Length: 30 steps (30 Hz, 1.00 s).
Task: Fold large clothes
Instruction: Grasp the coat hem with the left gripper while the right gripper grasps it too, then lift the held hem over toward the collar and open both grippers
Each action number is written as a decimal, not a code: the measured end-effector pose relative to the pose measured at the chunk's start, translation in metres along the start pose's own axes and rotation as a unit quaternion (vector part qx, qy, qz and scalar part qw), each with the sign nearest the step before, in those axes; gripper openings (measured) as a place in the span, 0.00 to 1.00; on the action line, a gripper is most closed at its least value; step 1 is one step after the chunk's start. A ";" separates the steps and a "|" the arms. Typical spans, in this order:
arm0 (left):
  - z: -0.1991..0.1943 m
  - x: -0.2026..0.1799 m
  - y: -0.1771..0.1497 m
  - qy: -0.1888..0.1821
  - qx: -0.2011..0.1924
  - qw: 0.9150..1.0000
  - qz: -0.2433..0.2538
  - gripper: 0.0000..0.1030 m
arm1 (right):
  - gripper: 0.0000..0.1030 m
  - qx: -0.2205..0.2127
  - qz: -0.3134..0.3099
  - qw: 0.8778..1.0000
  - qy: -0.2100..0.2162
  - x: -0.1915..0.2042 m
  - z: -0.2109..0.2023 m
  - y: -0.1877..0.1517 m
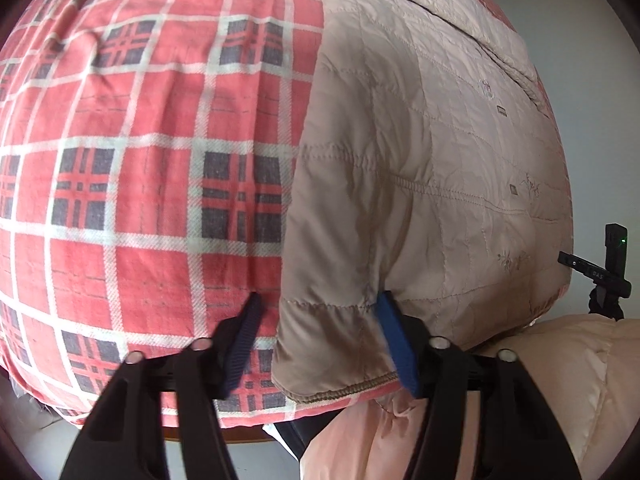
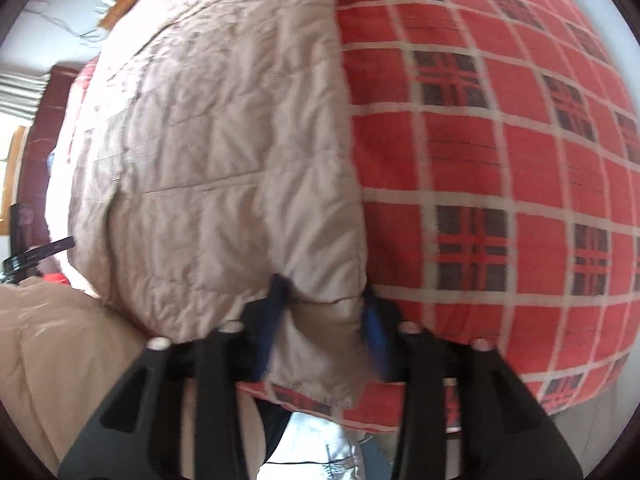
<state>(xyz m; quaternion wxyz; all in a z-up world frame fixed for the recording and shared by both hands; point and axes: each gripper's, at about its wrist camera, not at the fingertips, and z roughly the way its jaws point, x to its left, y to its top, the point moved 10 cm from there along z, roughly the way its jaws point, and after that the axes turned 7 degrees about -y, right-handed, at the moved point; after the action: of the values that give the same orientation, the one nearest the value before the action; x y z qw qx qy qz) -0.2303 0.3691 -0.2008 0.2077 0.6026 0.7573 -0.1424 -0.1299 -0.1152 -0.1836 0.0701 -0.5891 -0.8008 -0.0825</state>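
Each at a near hem corner, the left gripper (image 1: pixel 320 344) and right gripper (image 2: pixel 324 328) stand spread around the quilted beige jacket (image 1: pixel 420 152), which stretches away across the plaid blanket (image 1: pixel 140 160).

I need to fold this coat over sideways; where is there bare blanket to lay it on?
Bare plaid blanket lies open left of the coat, and again on its right in the right view. The near edge is crowded: both the left gripper and right gripper straddle the hem corners.
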 end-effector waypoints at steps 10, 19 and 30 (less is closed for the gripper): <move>-0.037 -0.030 0.009 -0.118 -0.043 0.992 -0.011 0.06 | 0.07 -0.056 -0.006 0.991 0.125 0.031 -0.048 0.021; -0.103 -0.064 0.082 -0.158 -0.148 0.976 0.026 0.06 | 0.07 -0.141 0.000 0.977 0.161 0.038 -0.103 0.092; -0.088 -0.052 0.194 -0.155 -0.180 0.971 0.030 0.06 | 0.07 -0.145 0.013 0.977 0.158 0.008 -0.093 0.192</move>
<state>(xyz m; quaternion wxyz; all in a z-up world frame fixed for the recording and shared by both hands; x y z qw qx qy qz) -0.0449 0.4112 -0.0918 0.4313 0.5489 0.7105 -0.0889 0.0524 -0.0718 -0.0813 0.1100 -0.5826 -0.7516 -0.2889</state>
